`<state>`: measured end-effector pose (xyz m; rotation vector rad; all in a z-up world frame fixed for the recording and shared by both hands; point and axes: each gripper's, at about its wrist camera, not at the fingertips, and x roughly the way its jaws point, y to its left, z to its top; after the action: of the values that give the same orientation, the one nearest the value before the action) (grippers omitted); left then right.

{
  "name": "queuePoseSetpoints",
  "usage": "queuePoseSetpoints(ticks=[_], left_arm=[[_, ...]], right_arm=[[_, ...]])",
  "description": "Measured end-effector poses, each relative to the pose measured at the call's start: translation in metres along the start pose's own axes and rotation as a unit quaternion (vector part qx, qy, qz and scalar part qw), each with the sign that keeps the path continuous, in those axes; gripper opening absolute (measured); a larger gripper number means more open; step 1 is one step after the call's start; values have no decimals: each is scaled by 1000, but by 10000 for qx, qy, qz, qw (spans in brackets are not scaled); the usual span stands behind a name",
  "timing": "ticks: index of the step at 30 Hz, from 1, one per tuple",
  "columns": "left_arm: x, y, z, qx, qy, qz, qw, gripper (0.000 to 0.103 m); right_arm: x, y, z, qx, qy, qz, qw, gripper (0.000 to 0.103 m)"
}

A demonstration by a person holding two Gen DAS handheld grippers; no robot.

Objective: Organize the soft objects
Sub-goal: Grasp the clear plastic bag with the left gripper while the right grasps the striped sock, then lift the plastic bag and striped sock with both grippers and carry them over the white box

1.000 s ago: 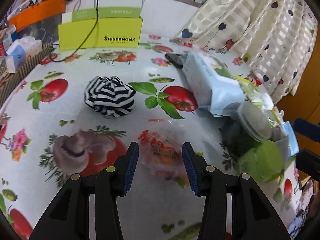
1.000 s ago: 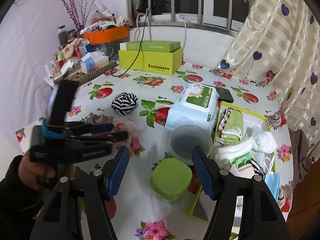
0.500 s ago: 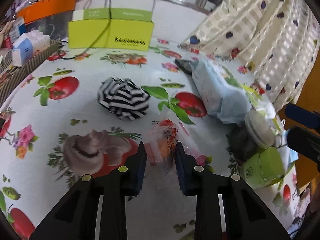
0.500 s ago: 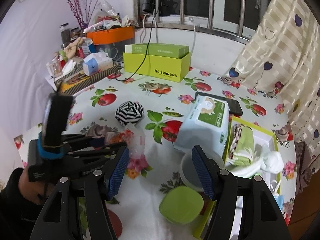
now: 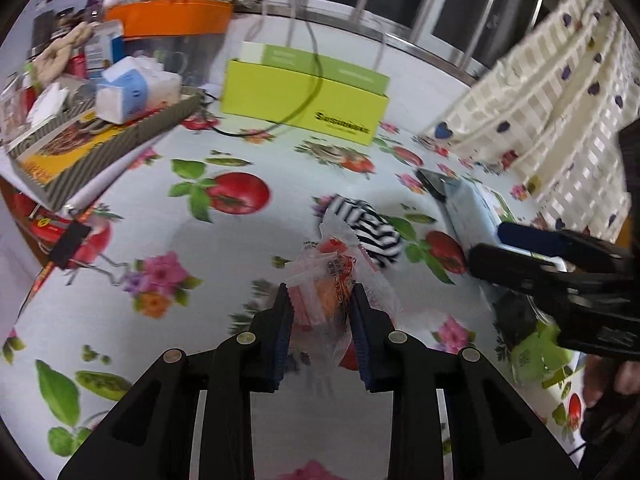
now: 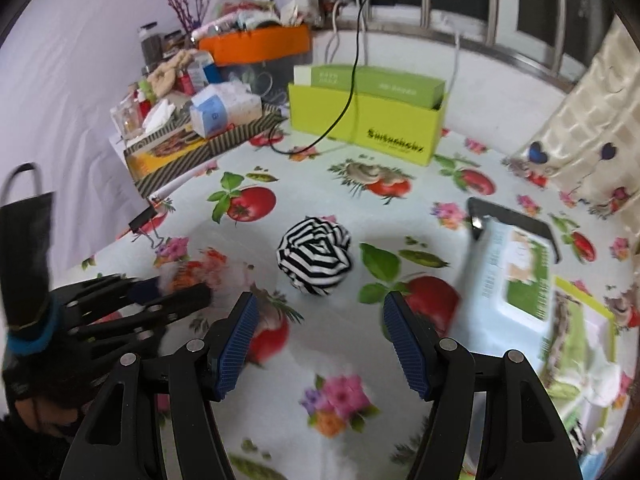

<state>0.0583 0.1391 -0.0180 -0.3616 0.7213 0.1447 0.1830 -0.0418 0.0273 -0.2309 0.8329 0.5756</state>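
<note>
Crinkly plastic snack packet is pinched in left gripper above the desk, so keep grip light & steady, while right gripper, jaws wide w/ nothing between, lines up on striped cloth ball.

A: Soft goods on the tablecloth?

B: One striped cloth ball; one clear plastic packet; one pack of wet wipes.

A: Boxes?

B: One lime-green box; one orange bin; one striped flat box; one yellow-rimmed tray, contents too blurred to count.

A: Tools?

B: Two grippers: left gripper, right gripper. One phone. One black face mask.
</note>
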Motion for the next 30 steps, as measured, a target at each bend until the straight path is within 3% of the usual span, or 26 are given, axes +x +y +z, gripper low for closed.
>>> queuePoseSetpoints(ticks=[12,14,15,18,30], left_arm=[[-4,39,4,-298,-89,84,9995,29],[-2,41,4,-303,-76,76,9995,29],[-2,42,4,-302,-73,66,9995,29],[-2,42,5,-298,-70,73,9995,29],[-27,15,6,-51,-252,144,9996,29]], right_arm=[[102,-2,28,572,688,-19,9960,65],[111,-2,27,581,758,-88,9954,55],[114,-2,27,561,783,-101,9953,37],[112,0,26,537,709,-92,9960,17],[36,8,7,340,35,137,9993,17]])
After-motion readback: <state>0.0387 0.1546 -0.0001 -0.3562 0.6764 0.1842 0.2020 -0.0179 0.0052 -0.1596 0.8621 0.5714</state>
